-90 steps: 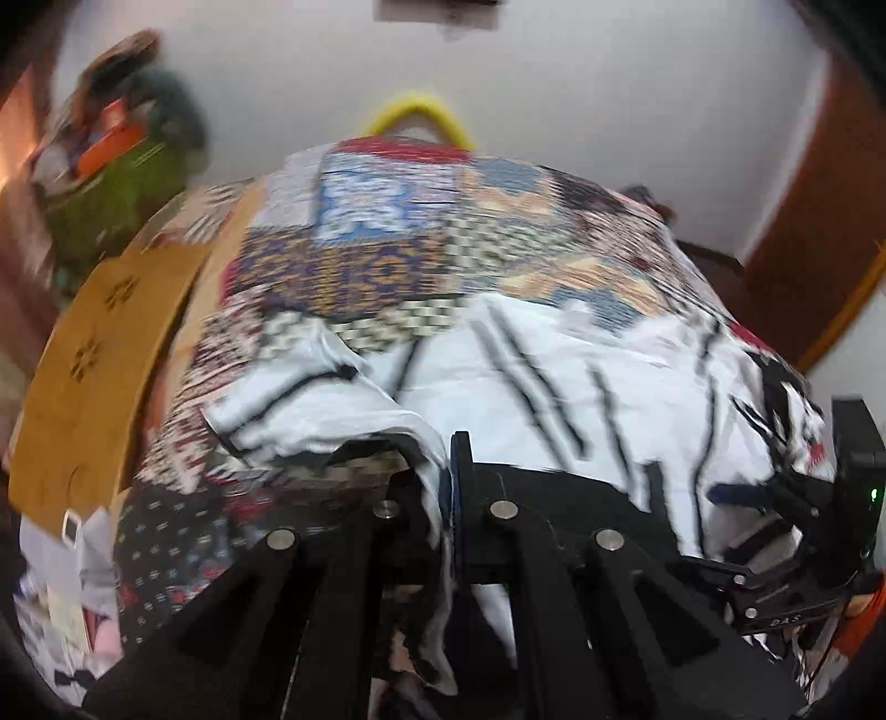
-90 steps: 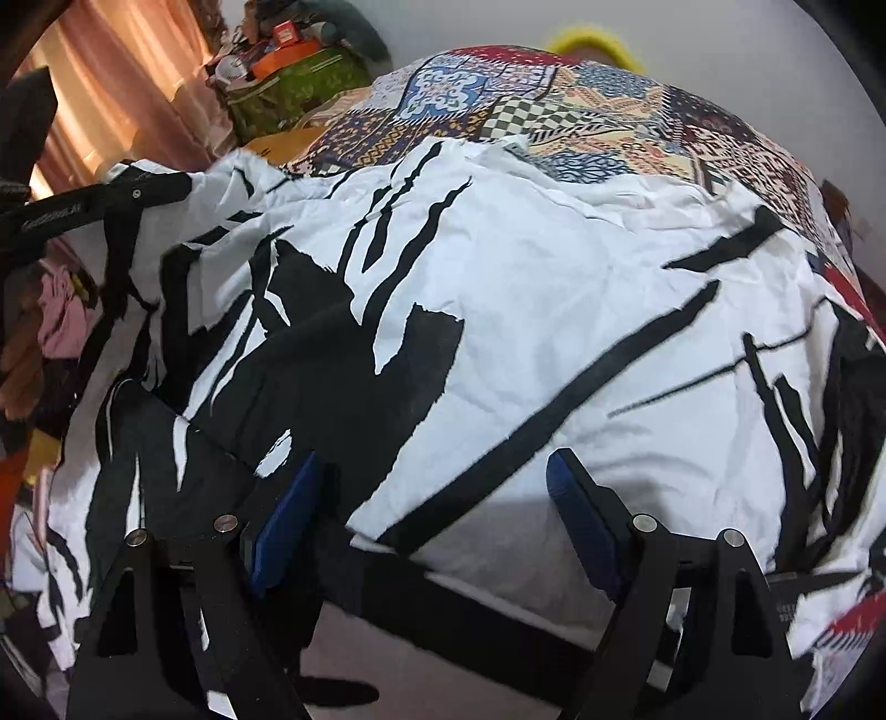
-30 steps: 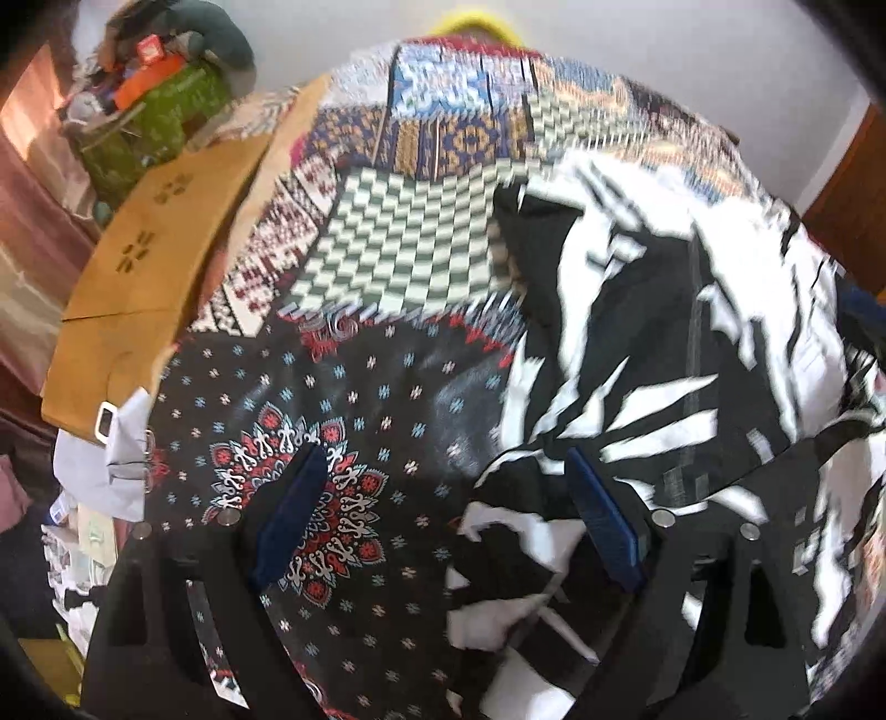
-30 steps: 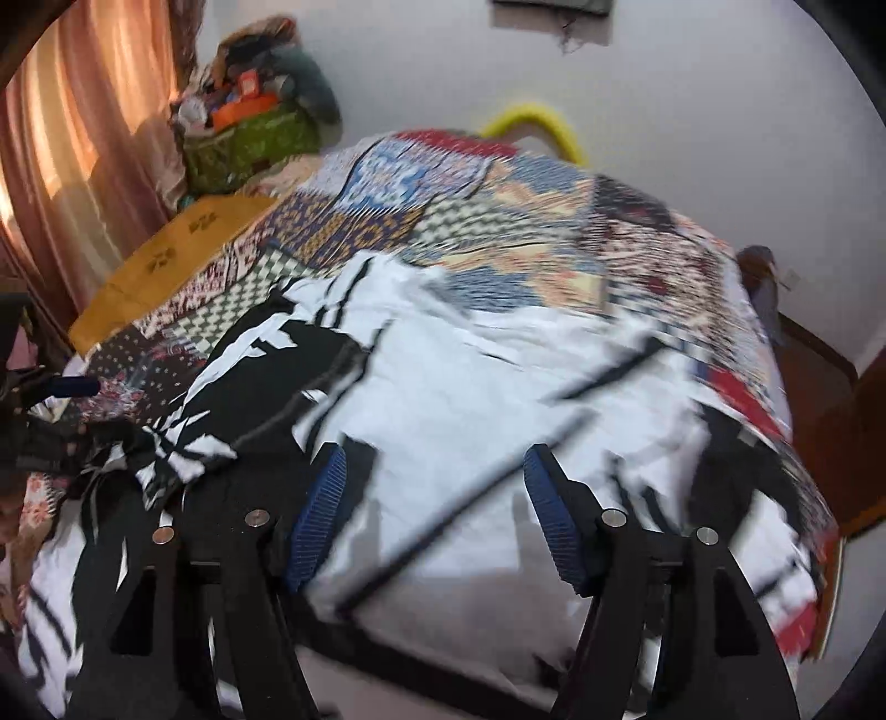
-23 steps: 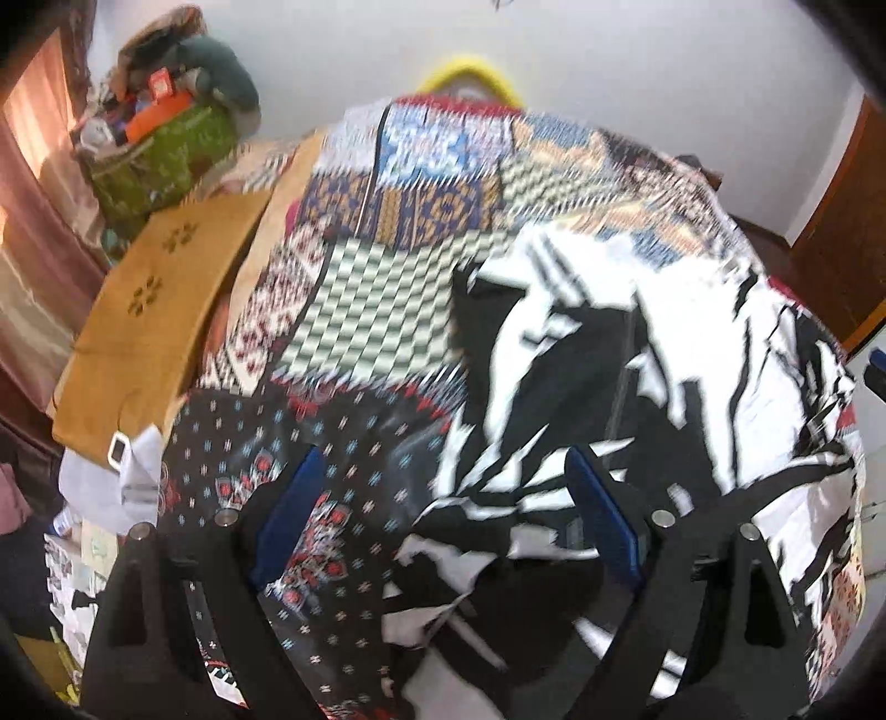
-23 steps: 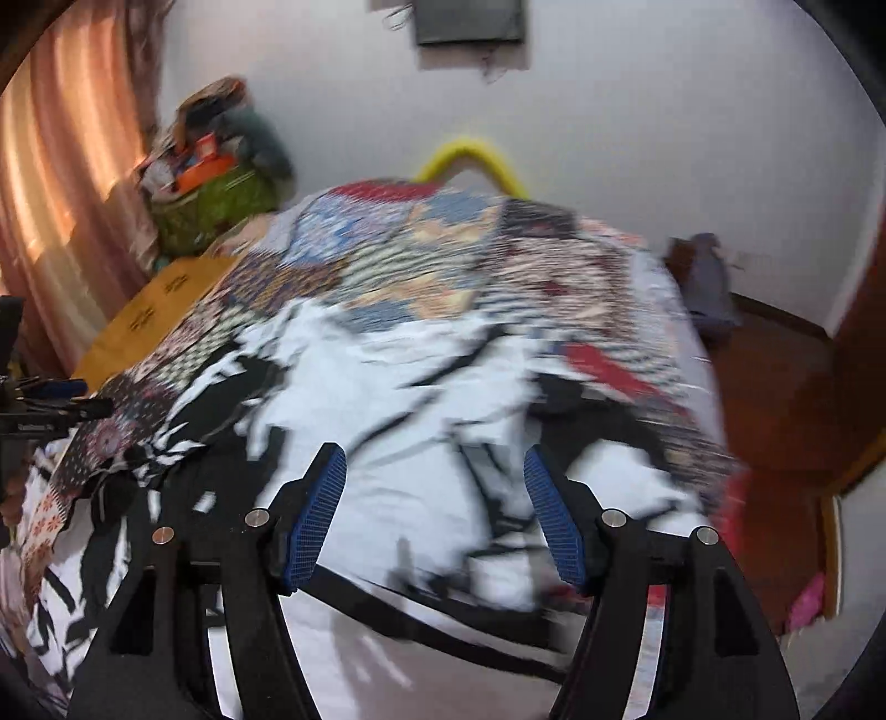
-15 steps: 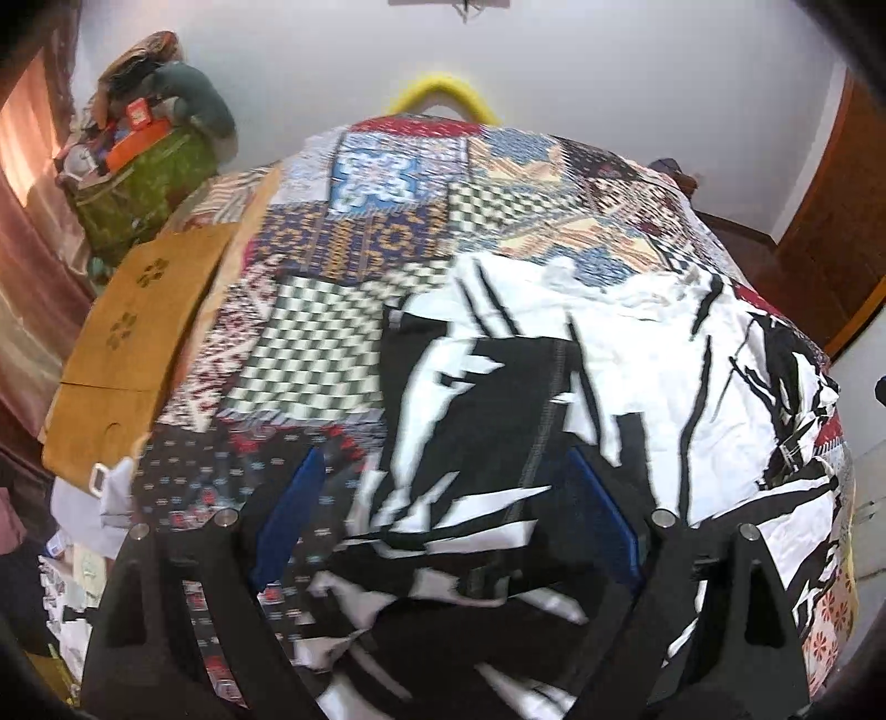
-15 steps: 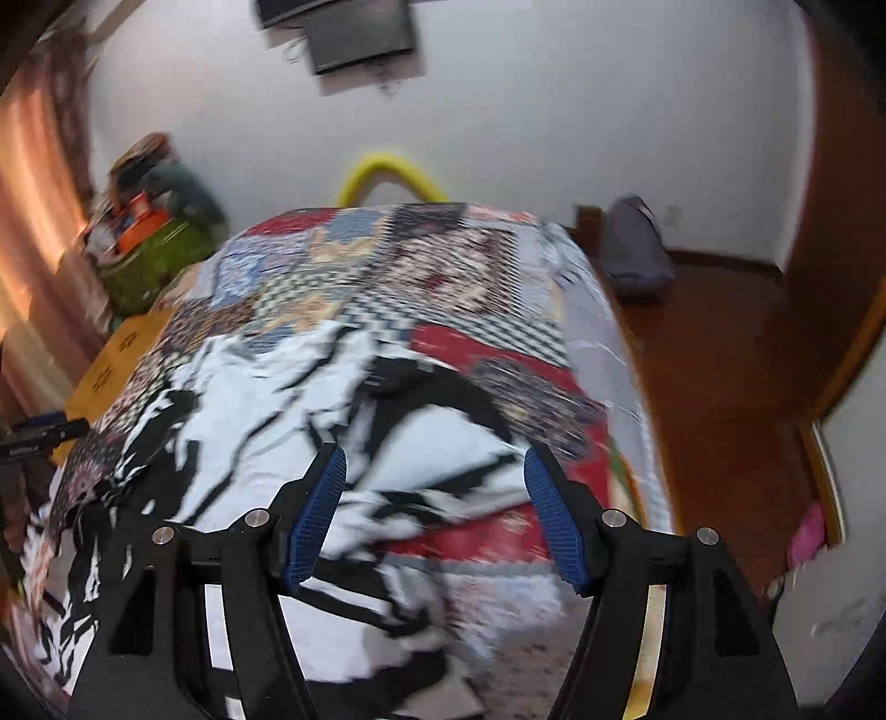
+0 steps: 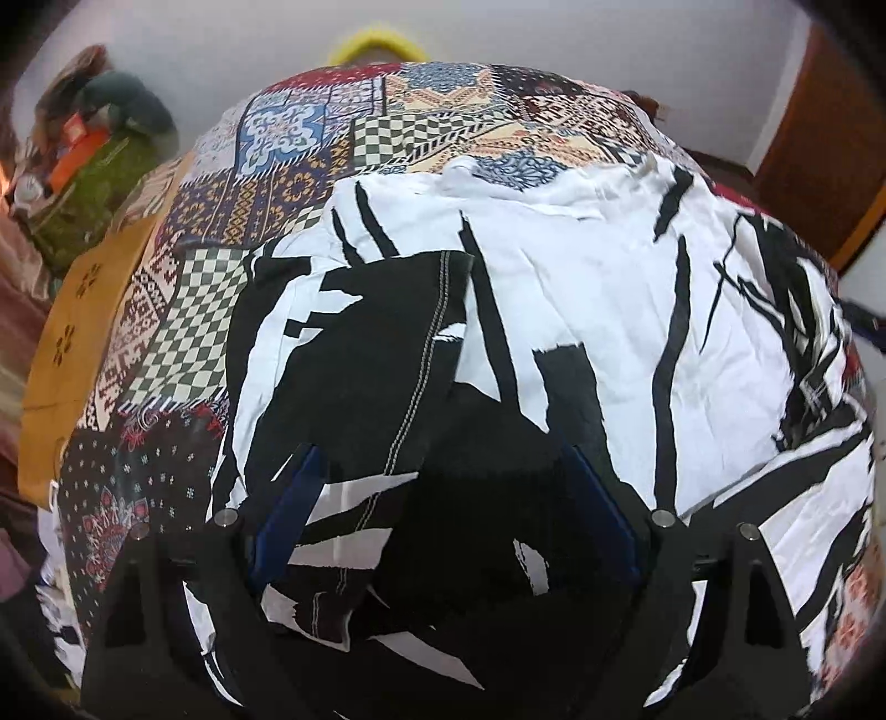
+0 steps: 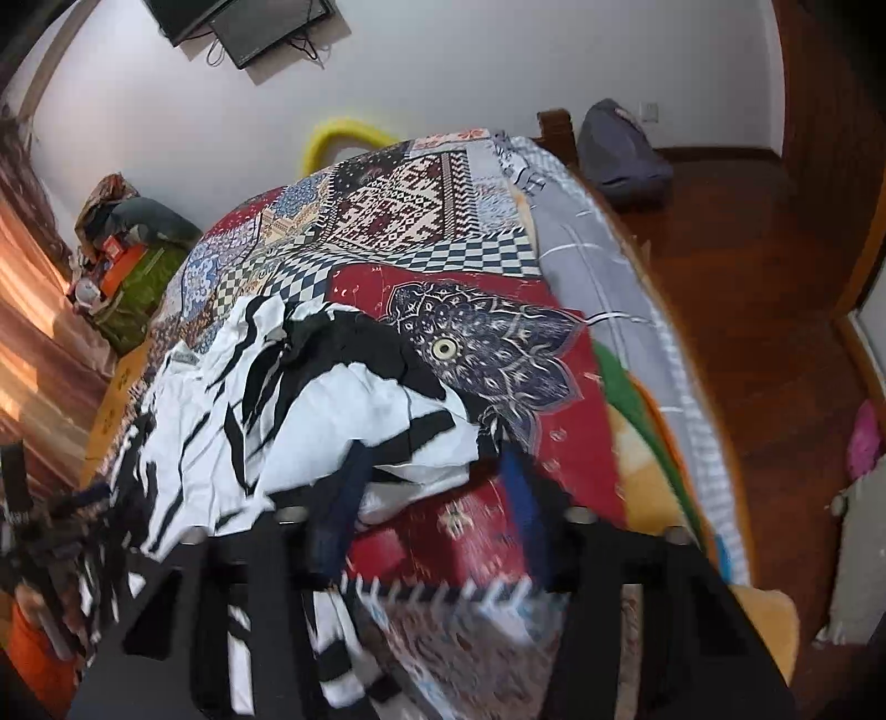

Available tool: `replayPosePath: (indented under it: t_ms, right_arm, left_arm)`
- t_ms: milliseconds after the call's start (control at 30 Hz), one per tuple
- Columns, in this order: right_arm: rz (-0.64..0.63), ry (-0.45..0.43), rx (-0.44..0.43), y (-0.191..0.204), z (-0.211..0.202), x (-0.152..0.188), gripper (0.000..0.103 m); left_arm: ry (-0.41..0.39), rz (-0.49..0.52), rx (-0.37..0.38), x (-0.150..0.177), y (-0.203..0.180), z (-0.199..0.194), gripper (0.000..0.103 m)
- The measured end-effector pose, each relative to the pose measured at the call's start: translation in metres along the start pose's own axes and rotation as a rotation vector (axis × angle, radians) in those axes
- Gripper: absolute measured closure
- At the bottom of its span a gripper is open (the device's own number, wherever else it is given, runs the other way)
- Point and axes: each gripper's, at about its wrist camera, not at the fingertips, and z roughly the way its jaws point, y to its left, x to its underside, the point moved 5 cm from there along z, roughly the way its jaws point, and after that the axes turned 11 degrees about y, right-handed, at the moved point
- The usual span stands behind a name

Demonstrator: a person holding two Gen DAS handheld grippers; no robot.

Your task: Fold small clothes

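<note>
A white garment with black brush-like streaks is spread, wrinkled, over the near part of the quilt. Its left part is folded over, a stitched black seam exposed.

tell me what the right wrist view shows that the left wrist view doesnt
Only the right wrist view shows the wall-mounted screen, the wooden floor, the grey backpack on it, and the garment's bunched right edge near the bed's side.

Only the left wrist view shows a dark stitched panel folded over the white part, and the tan board beside the bed.

Both show the black-and-white garment on the patchwork quilt, the yellow hoop behind the bed, and an open gripper: left gripper, right gripper.
</note>
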Motion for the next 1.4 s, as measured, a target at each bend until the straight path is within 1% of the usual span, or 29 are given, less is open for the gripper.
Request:
replayPosePath:
  t_ms: [33,67,100,133,200,333,433,500,567,667,733,867,967,1100,1133,1167,1200,1233,1300,1367,1400]
  right_arm:
    - [0.017,0.004,-0.017,-0.001,0.004,-0.003,0.078]
    - [0.022,0.009,-0.026,-0.001,0.007,-0.005,0.093]
    - [0.022,0.016,-0.032,-0.001,0.010,-0.007,0.096]
    - [0.011,0.015,-0.026,0.001,0.011,-0.008,0.096]
    - [-0.015,-0.019,-0.017,0.007,0.005,-0.010,0.098]
    - [-0.055,-0.081,-0.050,0.028,-0.018,-0.018,0.099]
    - [-0.110,-0.117,-0.084,0.058,-0.037,-0.026,0.100]
    - [-0.139,-0.131,-0.105,0.077,-0.043,-0.032,0.100]
    - [-0.185,-0.137,-0.139,0.107,-0.045,-0.037,0.100]
    - [-0.254,-0.115,-0.163,0.148,-0.031,-0.038,0.100]
    - [-0.311,-0.087,-0.163,0.178,-0.014,-0.035,0.100]
    - [-0.372,-0.026,-0.167,0.211,0.023,-0.025,0.100]
    - [-0.399,0.028,-0.117,0.221,0.054,-0.015,0.098]
    - [-0.410,0.119,-0.052,0.213,0.079,-0.003,0.095]
    - [-0.407,0.144,-0.042,0.208,0.082,0.000,0.093]
    - [-0.402,0.171,-0.039,0.203,0.083,0.003,0.086]
    - [-0.399,0.180,-0.042,0.200,0.080,0.005,0.082]
    - [-0.400,0.171,-0.048,0.198,0.073,0.006,0.080]
    - [-0.414,0.120,-0.057,0.191,0.052,0.005,0.072]
    - [-0.428,0.041,-0.045,0.178,0.024,0.000,0.066]
    - [-0.430,0.007,-0.038,0.171,0.011,-0.003,0.065]
  left_arm:
    - [-0.004,0.005,-0.004,0.001,0.000,-0.001,0.014]
    - [-0.010,0.008,-0.007,0.002,0.000,-0.003,0.014]
    - [-0.015,0.008,-0.005,0.003,0.000,-0.004,0.014]
    - [-0.021,0.005,-0.002,0.004,0.001,-0.006,0.014]
    - [-0.031,0.001,0.000,0.006,0.003,-0.010,0.014]
    - [-0.056,-0.001,-0.002,0.010,0.008,-0.021,0.014]
    - [-0.072,-0.005,-0.001,0.012,0.011,-0.028,0.014]
    - [-0.082,-0.011,0.006,0.015,0.014,-0.032,0.014]
    - [-0.085,-0.018,0.015,0.016,0.018,-0.035,0.014]
    - [-0.094,-0.024,0.028,0.020,0.022,-0.041,0.014]
    - [-0.099,-0.026,0.033,0.023,0.024,-0.044,0.014]
    - [-0.106,-0.023,0.036,0.029,0.030,-0.052,0.014]
    - [-0.109,-0.029,0.036,0.031,0.035,-0.055,0.014]
    - [-0.111,-0.046,0.034,0.030,0.042,-0.058,0.014]
    - [-0.111,-0.051,0.036,0.028,0.044,-0.058,0.014]
    - [-0.111,-0.057,0.041,0.027,0.045,-0.059,0.014]
    - [-0.109,-0.064,0.053,0.024,0.045,-0.059,0.014]
    - [-0.107,-0.069,0.063,0.021,0.044,-0.059,0.014]
    - [-0.101,-0.076,0.093,0.012,0.039,-0.060,0.014]
    - [-0.095,-0.074,0.133,0.001,0.029,-0.059,0.014]
    - [-0.092,-0.072,0.152,-0.003,0.023,-0.058,0.014]
